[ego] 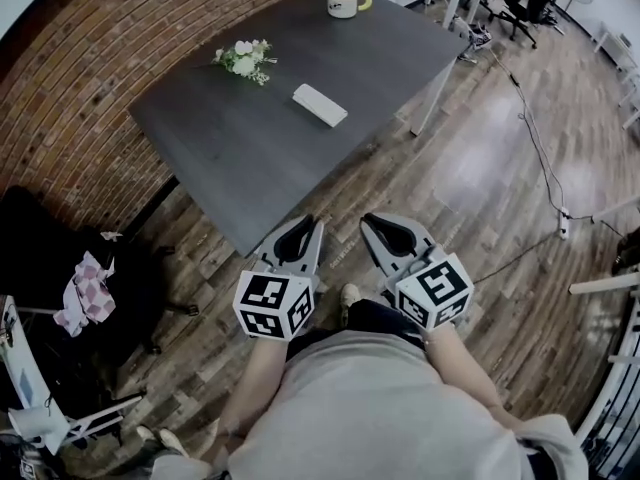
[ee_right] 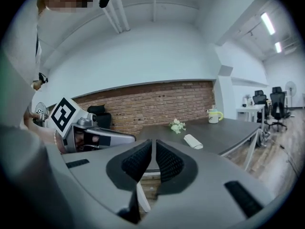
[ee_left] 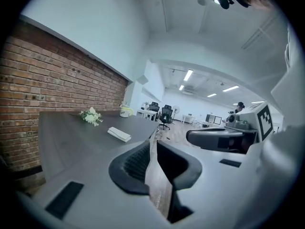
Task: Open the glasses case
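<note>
A white glasses case (ego: pixel 320 105) lies shut near the middle of the dark table (ego: pixel 250 158), with nothing touching it. It also shows far off in the left gripper view (ee_left: pixel 119 134) and the right gripper view (ee_right: pixel 193 141). My left gripper (ego: pixel 316 224) and right gripper (ego: pixel 372 222) hover side by side at the table's near corner, well short of the case. Both point toward the table. Each has its jaws together with only a thin slit between the pads and nothing held, as seen at the left gripper (ee_left: pixel 153 140) and the right gripper (ee_right: pixel 153 142).
A small bunch of white flowers (ego: pixel 243 59) lies left of the case, and a mug (ego: pixel 343 0) stands at the table's far end. A brick wall (ego: pixel 70 98) runs along the left. A black chair with a cloth (ego: pixel 88 294) stands at the lower left. A cable and power strip (ego: pixel 563 224) lie on the wooden floor.
</note>
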Demonstrator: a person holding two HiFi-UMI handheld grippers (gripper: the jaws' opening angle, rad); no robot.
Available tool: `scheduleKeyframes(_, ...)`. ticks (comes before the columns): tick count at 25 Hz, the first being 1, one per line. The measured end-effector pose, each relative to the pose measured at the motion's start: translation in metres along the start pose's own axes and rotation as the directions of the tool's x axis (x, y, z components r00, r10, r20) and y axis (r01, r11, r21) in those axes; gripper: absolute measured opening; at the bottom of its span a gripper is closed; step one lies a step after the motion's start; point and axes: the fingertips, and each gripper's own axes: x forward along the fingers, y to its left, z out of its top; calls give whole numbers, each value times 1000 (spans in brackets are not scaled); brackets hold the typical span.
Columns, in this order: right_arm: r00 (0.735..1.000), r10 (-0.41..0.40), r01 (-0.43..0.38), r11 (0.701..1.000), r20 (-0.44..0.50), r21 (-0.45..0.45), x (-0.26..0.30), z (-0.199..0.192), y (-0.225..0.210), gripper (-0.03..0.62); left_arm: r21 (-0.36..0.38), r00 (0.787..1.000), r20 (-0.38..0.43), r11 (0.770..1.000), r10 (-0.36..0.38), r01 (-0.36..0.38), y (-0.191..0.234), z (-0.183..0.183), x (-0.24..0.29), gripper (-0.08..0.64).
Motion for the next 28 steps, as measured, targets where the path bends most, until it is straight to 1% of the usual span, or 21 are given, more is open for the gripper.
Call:
scheduleKeyframes(4,1000,22,-21,1000,-5,5,8,3,-31,37,2,1000,-3,1000,22,-22,3,7,30,47)
scheduleKeyframes(9,1000,17,-16,999,-13,32,13,-1,-64,41,-9,999,-32,999,38,-38,1,2,56,46)
scheduleKeyframes(16,999,21,-18,996,-42,82,24,-13,-84,54,-25,995,-84,999,46,-48,8,-8,78,48)
scheduleKeyframes(21,997,24,-17,996,-80,90,38,-21,-97,63,-42,990,-134,998,44,-50,21,-19,96,48)
scheduleKeyframes(28,994,23,-13,996,-111,92,78,-18,-126,77,-49,990,-137,998,35,-43,51,-7,134,48)
